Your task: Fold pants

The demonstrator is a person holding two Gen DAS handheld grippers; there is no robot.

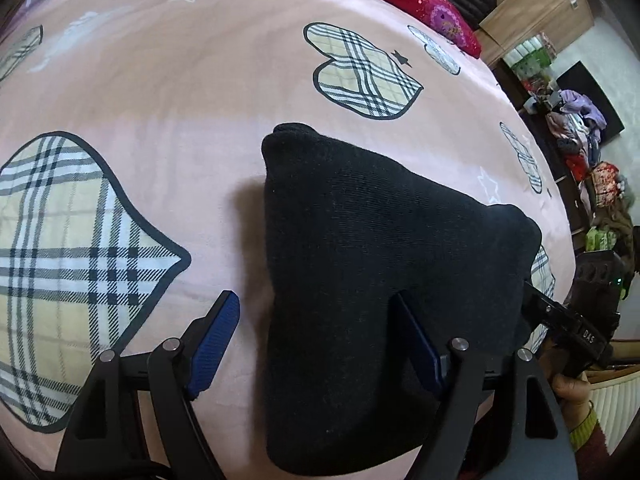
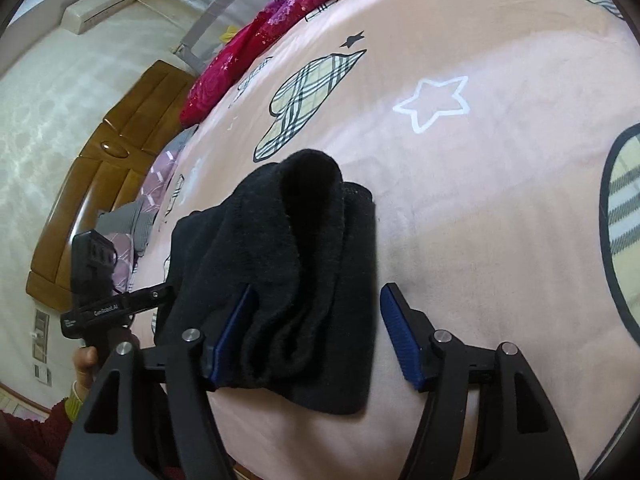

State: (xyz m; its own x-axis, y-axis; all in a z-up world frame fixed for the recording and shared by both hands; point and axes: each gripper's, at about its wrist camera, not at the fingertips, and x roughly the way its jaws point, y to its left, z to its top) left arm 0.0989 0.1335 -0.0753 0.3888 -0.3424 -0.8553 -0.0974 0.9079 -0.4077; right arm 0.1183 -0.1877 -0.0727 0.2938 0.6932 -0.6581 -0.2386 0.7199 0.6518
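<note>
Pants (image 1: 360, 264): black knit, already folded into a thick bundle, lying on the pink bedsheet (image 1: 180, 92) with plaid heart prints.

Left wrist view: left gripper (image 1: 320, 332) jaws spread wide. Left blue pad (image 1: 216, 340) sits over bare sheet, clear of the cloth. Right pad is mostly hidden behind the bundle's edge, cloth draped against it. Bundle lies partly between the fingers but the pads are not pinching it. At right edge, the right gripper (image 1: 560, 316) reaches in at the bundle's far corner, with the person's hand (image 1: 570, 388) on its grip and a yellow-green cuff below. Red quilt (image 1: 432, 0) along the head of the bed, wooden furniture and a heap of clothes beyond.

Right wrist view: right gripper (image 2: 316, 332) jaws stand fairly wide. Folded pants (image 2: 300, 260) lie between them, layered edges facing the camera. Left pad (image 2: 232, 340) touches the cloth edge; right pad (image 2: 400, 340) is just beside the bundle, over sheet, not pressing. No grip. Left gripper (image 2: 160, 294) comes in from the left, tip at the bundle's side; whether it touches, cannot tell from here. Wooden headboard (image 2: 108, 184) and red quilt (image 2: 248, 56) behind, white star print (image 2: 434, 102) on the sheet past the bundle.
</note>
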